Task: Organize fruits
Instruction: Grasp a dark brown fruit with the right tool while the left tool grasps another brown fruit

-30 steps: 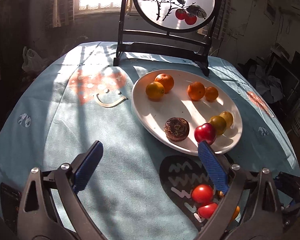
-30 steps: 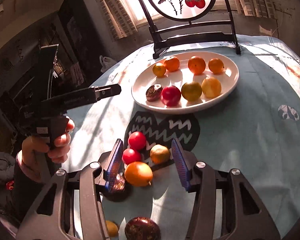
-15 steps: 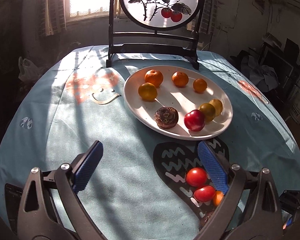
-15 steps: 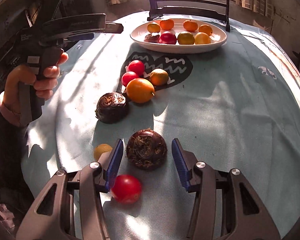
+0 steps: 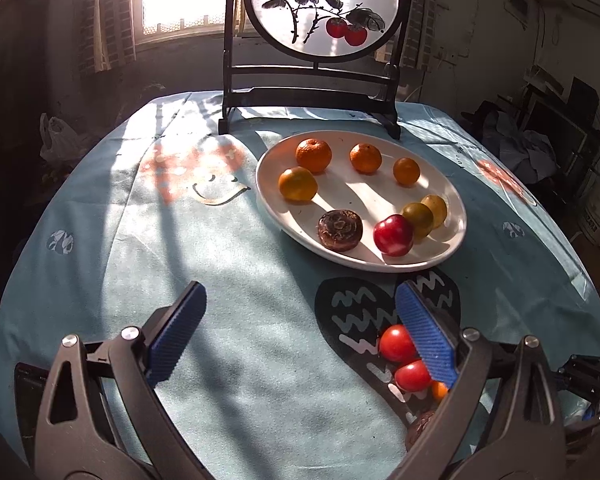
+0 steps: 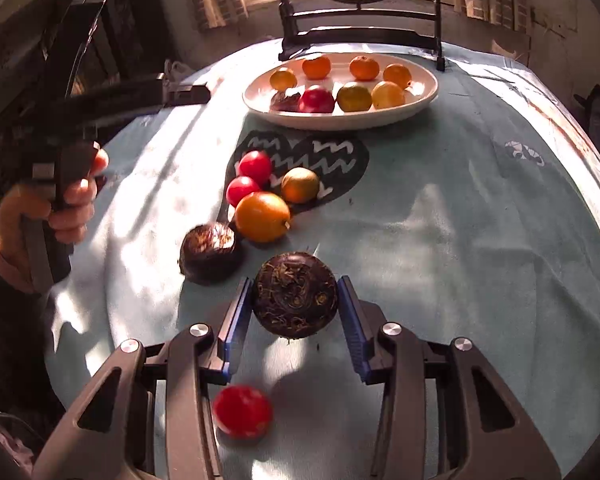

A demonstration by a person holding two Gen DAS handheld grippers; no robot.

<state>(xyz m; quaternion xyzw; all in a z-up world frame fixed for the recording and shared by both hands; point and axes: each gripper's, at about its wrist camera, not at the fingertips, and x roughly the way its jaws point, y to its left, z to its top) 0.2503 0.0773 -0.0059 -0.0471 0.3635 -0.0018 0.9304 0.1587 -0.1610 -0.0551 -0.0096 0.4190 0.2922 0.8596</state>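
Right gripper (image 6: 294, 312) closing around a dark, rough-skinned fruit (image 6: 295, 294) near the table's near edge.

Its jaws have just been narrowing; the blue pads look to be touching the fruit's sides, though a firm grip is hard to confirm. The left gripper (image 5: 300, 334) hovers released over the blue tablecloth (image 5: 120, 232), nothing between its pads. The white plate (image 5: 268, 188) near the far edge holds eight fruits; loose fruits lie between plate and right gripper, including a large orange one (image 6: 262, 217).
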